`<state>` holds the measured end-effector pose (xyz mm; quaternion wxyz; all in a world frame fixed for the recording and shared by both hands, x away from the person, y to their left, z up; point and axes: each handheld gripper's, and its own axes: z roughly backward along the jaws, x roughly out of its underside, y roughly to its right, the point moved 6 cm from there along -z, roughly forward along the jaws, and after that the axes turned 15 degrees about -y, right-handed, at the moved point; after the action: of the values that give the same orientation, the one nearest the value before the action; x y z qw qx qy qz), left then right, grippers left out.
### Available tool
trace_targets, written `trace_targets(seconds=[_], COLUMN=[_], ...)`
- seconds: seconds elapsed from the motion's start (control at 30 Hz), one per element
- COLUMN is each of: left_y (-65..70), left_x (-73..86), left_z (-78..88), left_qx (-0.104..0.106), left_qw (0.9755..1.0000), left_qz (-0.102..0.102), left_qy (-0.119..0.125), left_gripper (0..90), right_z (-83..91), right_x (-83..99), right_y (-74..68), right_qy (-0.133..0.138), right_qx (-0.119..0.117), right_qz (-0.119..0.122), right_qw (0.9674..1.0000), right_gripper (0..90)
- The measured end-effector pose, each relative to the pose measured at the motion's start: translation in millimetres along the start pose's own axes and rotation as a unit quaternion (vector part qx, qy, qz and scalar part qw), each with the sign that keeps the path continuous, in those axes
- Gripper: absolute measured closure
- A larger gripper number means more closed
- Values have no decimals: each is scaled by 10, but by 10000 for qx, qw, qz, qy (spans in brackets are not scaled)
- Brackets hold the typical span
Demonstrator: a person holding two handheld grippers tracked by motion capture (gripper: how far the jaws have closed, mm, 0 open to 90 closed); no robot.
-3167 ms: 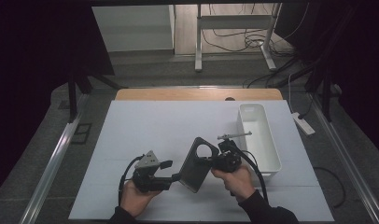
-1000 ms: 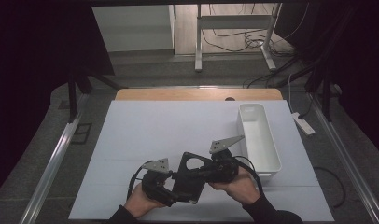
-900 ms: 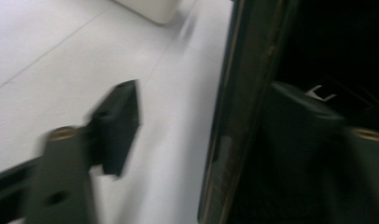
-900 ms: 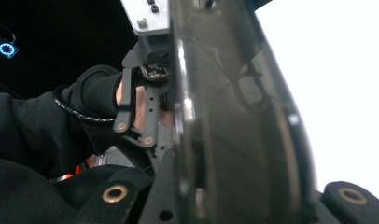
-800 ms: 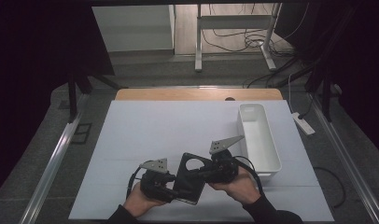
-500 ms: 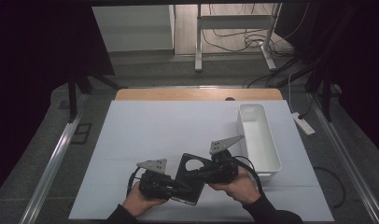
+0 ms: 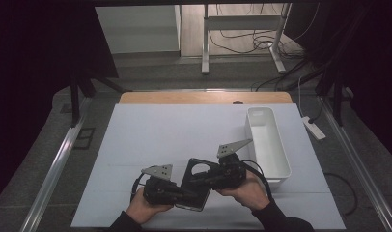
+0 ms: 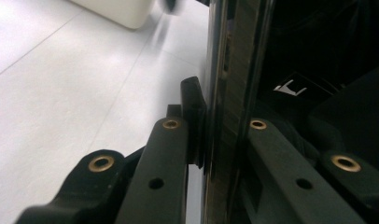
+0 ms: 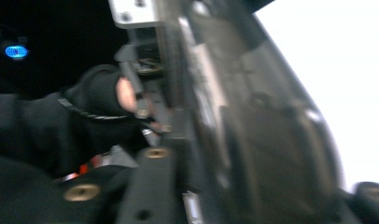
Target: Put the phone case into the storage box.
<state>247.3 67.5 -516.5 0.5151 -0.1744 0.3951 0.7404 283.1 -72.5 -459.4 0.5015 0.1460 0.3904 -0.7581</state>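
One flat black plate (image 7: 196, 180) with a round hole near its upper end lies low in the middle of the high view, tilted from upper right to lower left, between two grippers. One white oblong bin (image 7: 266, 145) stands on the table (image 7: 150, 130) at the right of centre, just above and right of the right gripper. Two grey three-cornered plates show, one on top of each gripper.

The left gripper (image 7: 182, 192) sits at lower centre-left, pointing rightward in the frame onto the lower part of the plate. The left hand (image 7: 143, 209) holds it from below, the forearm entering from the bottom edge. In the left gripper view the fingers (image 8: 193, 121) are clamped on the plate's edge (image 8: 225, 116), one pad flat against each face; these jaws have just been closing onto it.

The right gripper (image 7: 211, 179) sits just right of centre, pointing leftward onto the upper part of the plate. The right hand (image 7: 247, 189) wraps it from the lower right, with the sleeve running to the bottom edge. In the right gripper view the plate (image 9: 253, 126) stands blurred between the jaws, which have just been opening; whether the pads press on it cannot be told. The gloved left hand (image 9: 94, 107) appears beyond, at centre-left of that view.
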Motion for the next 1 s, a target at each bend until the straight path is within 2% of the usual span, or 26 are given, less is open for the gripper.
trace_targets(seconds=[0.07,0.17,0.33,0.47,0.6,0.73,0.83,0.87,0.9,1.0], left_y=[-13,-38,-58,-84,-104,-119,-138,-138,-156,-175], left_x=[7,19,29,37,43,47,54,54,61,69], left_z=[11,1,-7,13,35,52,56,56,59,65], left_qx=[-75,-228,-415,-545,-686,-843,-1018,-1018,-1115,-1272], left_qw=[9999,9995,9986,9977,9965,9949,9927,9927,9911,9886], left_qz=[78,183,261,382,477,561,651,651,723,803], left_qy=[-39,-122,-191,-139,-70,9,21,21,15,10], left_gripper=[850,850,849,848,848,848,848,847,848,847], right_z=[18,53,91,127,157,184,212,223,231,254], right_x=[-1,-15,-22,-25,-39,-47,-42,-40,-38,-31], right_y=[34,57,97,122,128,144,178,192,201,225], right_qy=[25,141,206,229,270,314,314,322,323,320], right_qx=[198,316,650,958,1137,1332,1483,1539,1583,1708], right_qz=[-56,-105,-174,-143,-92,-87,-196,-258,-303,-352], right_qw=[9998,9993,9975,9950,9931,9906,9882,9872,9864,9842], right_gripper=[581,503,369,282,223,129,60,43,36,6])
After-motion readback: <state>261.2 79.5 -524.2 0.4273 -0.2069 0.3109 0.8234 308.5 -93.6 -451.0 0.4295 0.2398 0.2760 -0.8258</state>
